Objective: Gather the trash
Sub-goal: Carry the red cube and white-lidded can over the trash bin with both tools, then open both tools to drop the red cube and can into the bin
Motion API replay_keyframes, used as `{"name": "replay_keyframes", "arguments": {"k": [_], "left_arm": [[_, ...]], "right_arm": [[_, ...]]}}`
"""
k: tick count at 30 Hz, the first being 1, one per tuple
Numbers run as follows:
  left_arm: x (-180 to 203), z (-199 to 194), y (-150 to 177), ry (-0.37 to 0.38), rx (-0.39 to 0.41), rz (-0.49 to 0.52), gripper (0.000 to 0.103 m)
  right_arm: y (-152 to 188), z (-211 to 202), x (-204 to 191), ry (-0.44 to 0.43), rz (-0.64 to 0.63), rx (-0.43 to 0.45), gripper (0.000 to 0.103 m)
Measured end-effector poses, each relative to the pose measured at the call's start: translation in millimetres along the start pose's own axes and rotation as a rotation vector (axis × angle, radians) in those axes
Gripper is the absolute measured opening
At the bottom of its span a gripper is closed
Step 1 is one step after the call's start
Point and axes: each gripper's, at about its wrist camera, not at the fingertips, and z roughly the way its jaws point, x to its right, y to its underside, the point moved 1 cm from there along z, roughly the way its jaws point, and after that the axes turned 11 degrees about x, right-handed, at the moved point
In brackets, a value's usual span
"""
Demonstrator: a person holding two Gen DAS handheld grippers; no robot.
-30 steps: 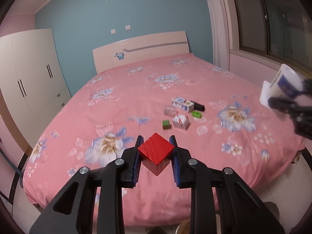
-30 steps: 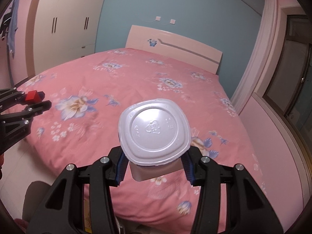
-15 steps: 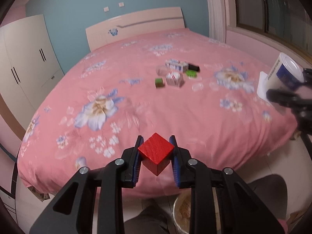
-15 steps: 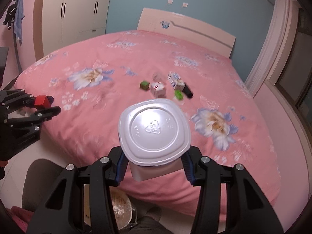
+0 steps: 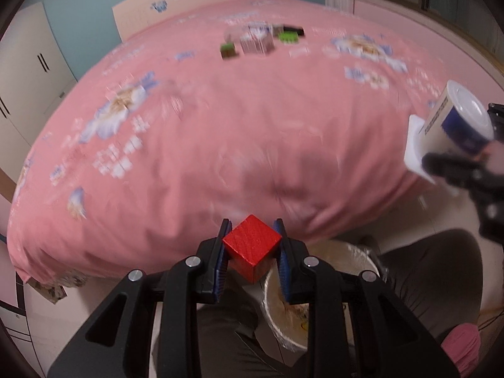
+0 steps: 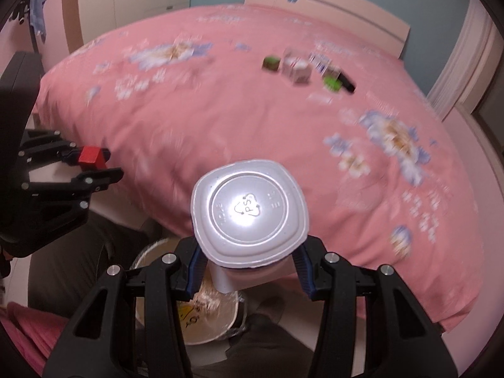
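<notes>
1. Clamping a red cube point(image 5: 252, 245) between the pads of the left tongs point(image 5: 252, 253), one corner pointing up, the cube sitting proud of the tips.
2. Gripping a white plastic cup point(image 6: 250, 212) in the right tongs point(image 6: 249, 271), the flat base with its recycling mark facing the camera, the long axis running along the fingers; pads pressing on both side walls.
3. Hanging both loads off the foot of the pink bed point(image 5: 220, 126), above a lined bin point(image 5: 286, 315) standing on the floor between the person's dark-trousered legs.
4. Lying below and just beyond both sets of tongs, the bin mouth: directly under the cup in the right view, just to the right of the cube in the left view. Judging both hands about equally near, the right a shade better lined up.
5. Counting: one cube held, one cup held, one bin, two tongs.
6. Waiting farther up the bed, a small cluster of leftover trash point(image 6: 302, 71): roughly five or six pieces, among them two green bits, a dark one and some small cartons, too blurred to count surely.
</notes>
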Motion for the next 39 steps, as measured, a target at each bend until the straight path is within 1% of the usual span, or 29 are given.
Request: {"name": "replay_keyframes", "arguments": {"k": [5, 11, 17, 21, 28, 33, 39], "left_arm": [[7.9, 26.3, 26.2, 0.043, -0.092, -0.003, 0.030], [20.0, 52.9, 53.5, 0.086, -0.178, -0.001, 0.030], [33.3, 77.3, 82.0, 0.150, -0.268, -0.030, 0.030], [43.0, 89.4, 95.9, 0.177, -0.314, -0.043, 0.030], [48.5, 113.3, 119.0, 0.232, -0.398, -0.072, 0.030], [49.4, 130.9, 132.1, 0.284, -0.480, -0.139, 0.030], [50.2, 153.8, 145.5, 0.317, -0.548, -0.197, 0.030]], "right_arm": [[30.4, 23.0, -12.4, -0.036, 0.002, -0.077, 0.049], [65.1, 49.2, -28.4, -0.078, -0.004, -0.170, 0.049], [93.6, 68.7, -40.5, -0.118, 0.000, -0.253, 0.049], [106.4, 78.9, -43.9, -0.135, 0.009, -0.294, 0.049], [123.7, 103.7, -48.1, -0.173, 0.027, -0.370, 0.049], [137.9, 117.7, -56.0, -0.196, 0.045, -0.419, 0.049], [156.9, 137.3, -63.2, -0.232, 0.099, -0.498, 0.049]]}}
